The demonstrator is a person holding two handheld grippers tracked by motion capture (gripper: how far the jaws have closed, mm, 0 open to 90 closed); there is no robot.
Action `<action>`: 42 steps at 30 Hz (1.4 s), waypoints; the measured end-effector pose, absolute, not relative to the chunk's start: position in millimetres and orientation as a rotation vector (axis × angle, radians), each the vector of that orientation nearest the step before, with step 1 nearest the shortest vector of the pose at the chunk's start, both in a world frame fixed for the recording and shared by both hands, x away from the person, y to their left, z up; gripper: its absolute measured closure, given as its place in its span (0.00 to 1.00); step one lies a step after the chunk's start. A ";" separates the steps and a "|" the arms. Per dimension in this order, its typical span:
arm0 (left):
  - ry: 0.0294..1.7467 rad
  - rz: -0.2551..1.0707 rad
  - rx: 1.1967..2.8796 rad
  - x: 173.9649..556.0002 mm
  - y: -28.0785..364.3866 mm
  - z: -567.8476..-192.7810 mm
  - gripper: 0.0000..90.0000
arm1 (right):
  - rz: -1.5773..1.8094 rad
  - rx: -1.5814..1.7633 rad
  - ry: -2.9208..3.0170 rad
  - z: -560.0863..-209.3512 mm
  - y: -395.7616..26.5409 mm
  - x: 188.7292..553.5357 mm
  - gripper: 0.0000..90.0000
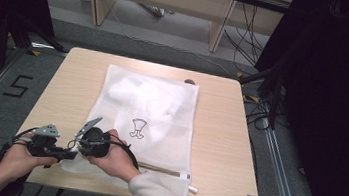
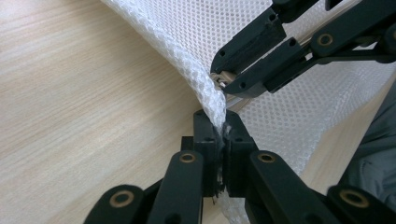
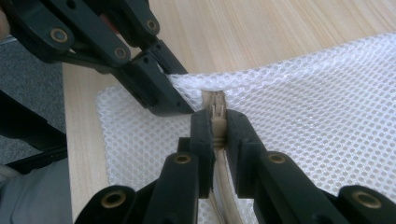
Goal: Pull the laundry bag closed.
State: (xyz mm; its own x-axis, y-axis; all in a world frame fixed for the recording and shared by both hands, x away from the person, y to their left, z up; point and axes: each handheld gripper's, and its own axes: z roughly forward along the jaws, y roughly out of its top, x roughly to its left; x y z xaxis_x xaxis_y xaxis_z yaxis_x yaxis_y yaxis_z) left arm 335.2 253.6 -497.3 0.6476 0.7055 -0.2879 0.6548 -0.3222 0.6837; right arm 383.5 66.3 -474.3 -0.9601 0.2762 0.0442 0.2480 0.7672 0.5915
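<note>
left tool (image 2: 219, 135): clenched on mesh bag (image 2: 289, 107) corner | right tool (image 3: 217, 126): clenched on zipper (image 3: 214, 105)

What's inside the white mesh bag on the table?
Through the mesh bag a bunched white cloth shows in its far half. What kind of cloth it is, and whether anything lies beneath it, cannot be told; the mesh blurs it.

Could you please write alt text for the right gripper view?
The right claw is shut on the beige zipper pull of a white mesh laundry bag on a wooden table, while the left claw pinches the mesh beside it.
</note>
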 end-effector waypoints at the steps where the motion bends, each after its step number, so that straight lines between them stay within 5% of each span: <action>1: 1.057 0.074 2.046 335.2 253.6 -497.0 0.95 | 0.958 0.426 2.913 -474.1 64.3 383.1 0.92; 42: 1.046 0.110 2.026 335.6 253.9 -492.9 0.95 | 0.881 0.468 2.954 -479.7 42.3 378.6 0.92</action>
